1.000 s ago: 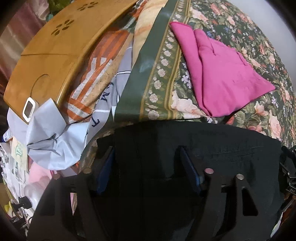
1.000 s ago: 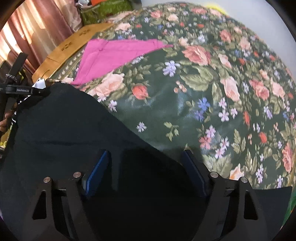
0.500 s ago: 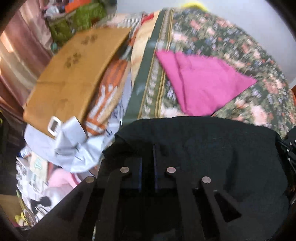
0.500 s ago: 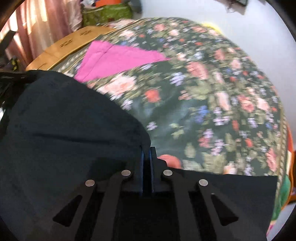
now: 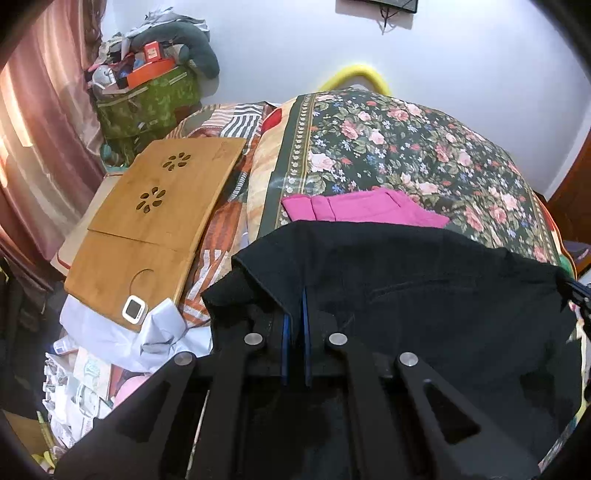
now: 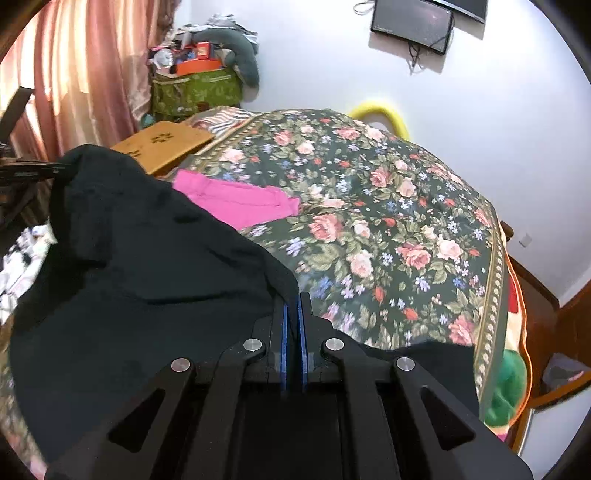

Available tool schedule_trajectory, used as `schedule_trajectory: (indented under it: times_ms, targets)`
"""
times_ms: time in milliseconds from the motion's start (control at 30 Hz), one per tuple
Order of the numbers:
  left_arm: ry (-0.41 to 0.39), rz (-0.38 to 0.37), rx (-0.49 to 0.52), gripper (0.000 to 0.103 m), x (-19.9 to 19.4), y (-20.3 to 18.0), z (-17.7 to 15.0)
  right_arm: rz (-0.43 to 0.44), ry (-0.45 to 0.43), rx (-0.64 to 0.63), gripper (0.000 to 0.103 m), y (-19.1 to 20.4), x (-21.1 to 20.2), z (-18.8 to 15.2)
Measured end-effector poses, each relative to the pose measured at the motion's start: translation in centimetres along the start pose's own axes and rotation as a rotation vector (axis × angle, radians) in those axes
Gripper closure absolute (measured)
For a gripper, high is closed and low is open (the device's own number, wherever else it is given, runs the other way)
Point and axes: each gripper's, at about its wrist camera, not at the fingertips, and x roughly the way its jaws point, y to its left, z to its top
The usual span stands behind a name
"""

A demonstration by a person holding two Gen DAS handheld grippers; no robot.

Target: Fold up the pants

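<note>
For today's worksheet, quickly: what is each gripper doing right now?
Left gripper: closed, pinching an edge of the black pants.
Right gripper: closed, pinching the same black pants.

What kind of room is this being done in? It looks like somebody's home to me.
Most likely a bedroom in a home. A floral bedspread covers what looks like a bed, a pink curtain hangs at the window, and a screen is mounted on the wall.

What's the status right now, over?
Left hand-held gripper, right hand-held gripper: both shut on black pants. Pants lifted. Pink garment lies ahead on bedspread.
</note>
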Motion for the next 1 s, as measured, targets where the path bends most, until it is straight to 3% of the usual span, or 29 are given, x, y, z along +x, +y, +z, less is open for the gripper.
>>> schedule_trajectory:
  times_ms: [533,1000]
  targets:
    - [-0.002,-0.047,-0.054,0.097,-5.0,3.6,-9.6,0.118,-0.004,0.013,0.099,5.8,-6.7,-7.6]
    - [0.092,-0.084,-0.174,0.096,-4.1,6.8,-18.1,0.160,0.052,0.009,0.098,10.3,-6.4,-13.2]
